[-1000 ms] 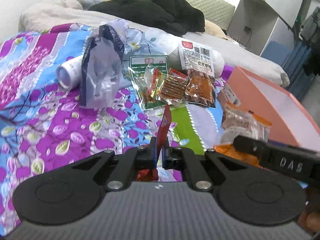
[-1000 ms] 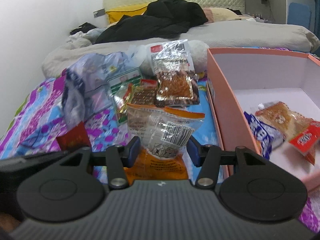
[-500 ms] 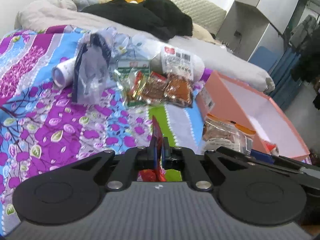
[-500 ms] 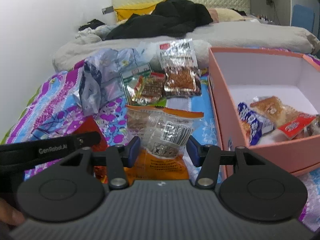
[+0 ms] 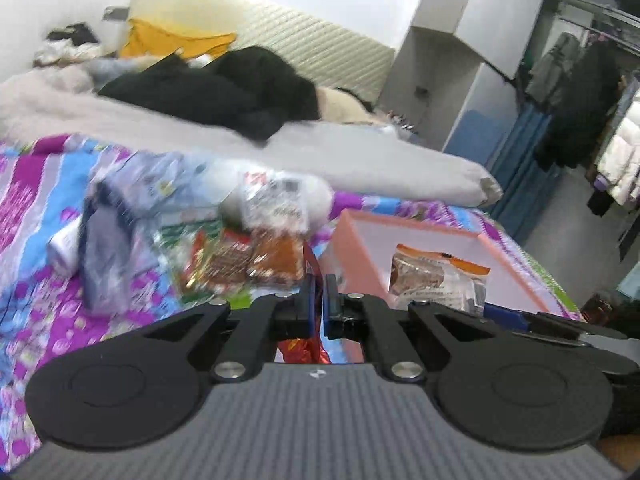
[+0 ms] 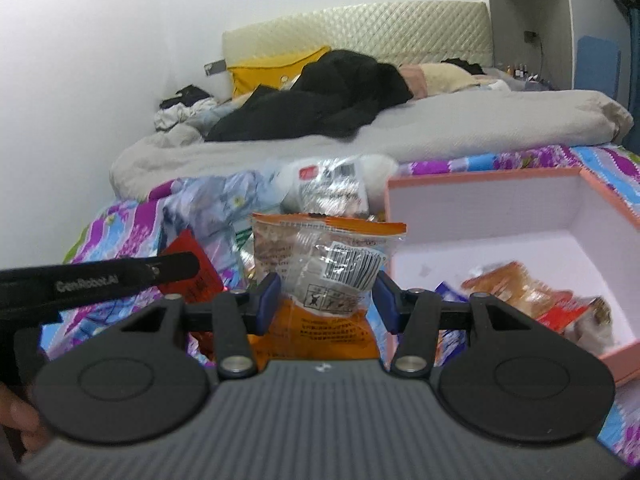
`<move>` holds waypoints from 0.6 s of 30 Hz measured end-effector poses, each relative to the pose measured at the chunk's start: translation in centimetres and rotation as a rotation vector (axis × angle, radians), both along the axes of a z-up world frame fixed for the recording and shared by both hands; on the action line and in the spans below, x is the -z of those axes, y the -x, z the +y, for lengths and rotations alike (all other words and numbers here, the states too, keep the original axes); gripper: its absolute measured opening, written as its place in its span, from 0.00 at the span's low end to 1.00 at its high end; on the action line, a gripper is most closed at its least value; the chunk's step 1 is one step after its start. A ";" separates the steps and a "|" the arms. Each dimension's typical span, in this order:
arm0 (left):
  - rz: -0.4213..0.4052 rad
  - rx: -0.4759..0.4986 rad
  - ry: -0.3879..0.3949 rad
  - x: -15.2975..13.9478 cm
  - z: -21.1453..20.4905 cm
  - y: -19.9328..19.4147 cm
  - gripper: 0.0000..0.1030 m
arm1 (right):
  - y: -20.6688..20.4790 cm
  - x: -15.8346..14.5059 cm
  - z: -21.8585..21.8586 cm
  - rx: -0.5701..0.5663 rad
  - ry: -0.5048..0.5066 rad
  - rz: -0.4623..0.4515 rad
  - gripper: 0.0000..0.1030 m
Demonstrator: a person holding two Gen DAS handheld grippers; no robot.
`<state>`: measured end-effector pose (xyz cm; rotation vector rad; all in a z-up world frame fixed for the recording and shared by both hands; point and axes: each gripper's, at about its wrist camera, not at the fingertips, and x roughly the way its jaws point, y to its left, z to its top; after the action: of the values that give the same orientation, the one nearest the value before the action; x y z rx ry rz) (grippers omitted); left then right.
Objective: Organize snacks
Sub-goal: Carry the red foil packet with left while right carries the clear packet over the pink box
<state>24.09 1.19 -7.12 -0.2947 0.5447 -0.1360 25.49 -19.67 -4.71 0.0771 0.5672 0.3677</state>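
Landmark: pink cardboard box with white lining point(image 6: 484, 216), open, on the floral purple bedspread point(image 5: 24, 216).
Left hand-held gripper point(image 5: 319, 300): jaws pinched almost fully together on a thin red foil snack packet point(image 5: 310, 264), held edge-on.
Right hand-held gripper point(image 6: 325, 300): jaws about half open, pressing both sides of a clear-and-orange plastic snack bag with a barcode point(image 6: 324, 256).
Change: over the last second both grippers have lifted their packets off the bedspread; the box now lies lower and nearer in both views, and the orange bag shows against its interior in the left view.
Box contents: several wrapped snacks point(image 6: 516, 288) at its near right corner.
Remaining: a loose heap of packets point(image 5: 240, 256) left of the box, blurred.
Assessment: carry phase, with both packets probably bound for the box; the release is not yet made.
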 end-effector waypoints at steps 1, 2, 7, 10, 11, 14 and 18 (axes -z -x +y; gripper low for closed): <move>-0.011 0.011 -0.005 -0.6 -0.5 -0.3 0.04 | -0.2 -0.3 -0.4 0.006 0.002 -0.005 0.52; -0.021 0.025 -0.009 -1.2 -1.1 -0.7 0.04 | -0.5 -0.7 -0.9 0.012 0.002 -0.010 0.52; -0.076 0.093 -0.020 -4.2 -4.0 -2.3 0.04 | -1.5 -2.6 -3.6 0.038 0.000 -0.046 0.52; -0.101 0.134 -0.028 -5.8 -5.8 -3.2 0.04 | -2.1 -3.7 -5.3 0.057 0.018 -0.071 0.51; -0.109 0.148 -0.034 -6.2 -6.5 -3.6 0.04 | -2.4 -4.0 -5.9 0.064 0.024 -0.078 0.51; -0.111 0.187 -0.022 -7.0 -8.6 -4.8 0.04 | -3.4 -4.6 -7.6 0.085 0.056 -0.084 0.51; -0.070 0.237 -0.007 -6.3 -11.7 -6.7 0.04 | -5.0 -4.1 -10.1 0.109 0.109 -0.061 0.50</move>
<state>30.81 -10.53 -0.83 -0.2166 0.5095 -0.3724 30.47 -29.74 -0.60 -0.0076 0.5198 0.2322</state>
